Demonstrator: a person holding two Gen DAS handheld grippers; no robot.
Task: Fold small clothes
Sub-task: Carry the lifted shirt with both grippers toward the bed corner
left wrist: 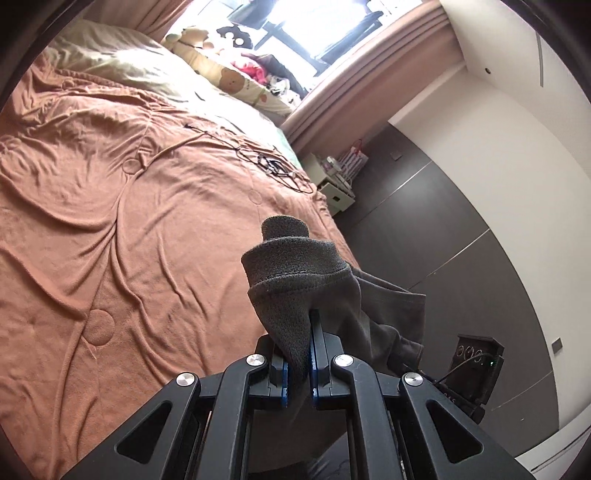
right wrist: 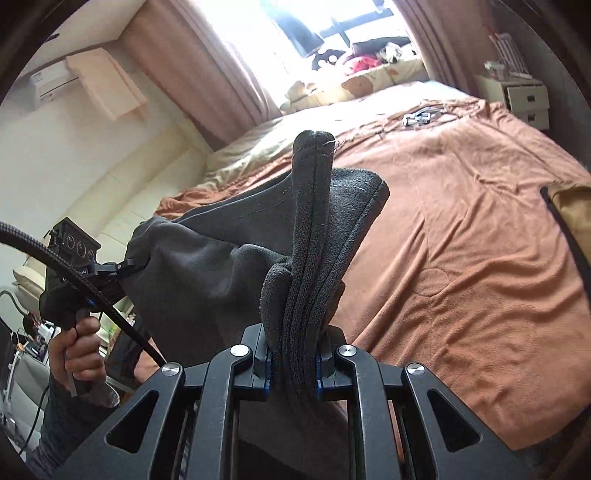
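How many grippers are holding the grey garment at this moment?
2. The left gripper pinches one edge of the grey garment; the right gripper clamps a bunched edge. Both hold it above the bed.

Both wrist views look closely along their tongs, sharing the bed [left wrist: 110, 221] and window [right wrist: 295, 29].

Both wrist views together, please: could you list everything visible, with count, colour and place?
garment: one, dark grey, held up above the bed between both grippers
bedspread: one, rust-orange, covering the bed
pillows: pale yellow, bear print, at the bed's head
cables: dark tangle, lying on the bedspread
curtains: pinkish-brown, beside the window
drawer unit: one, white, beside the bed
left gripper: black, shut on garment
right gripper: black, shut on garment
hand: one, holding the left gripper's handle
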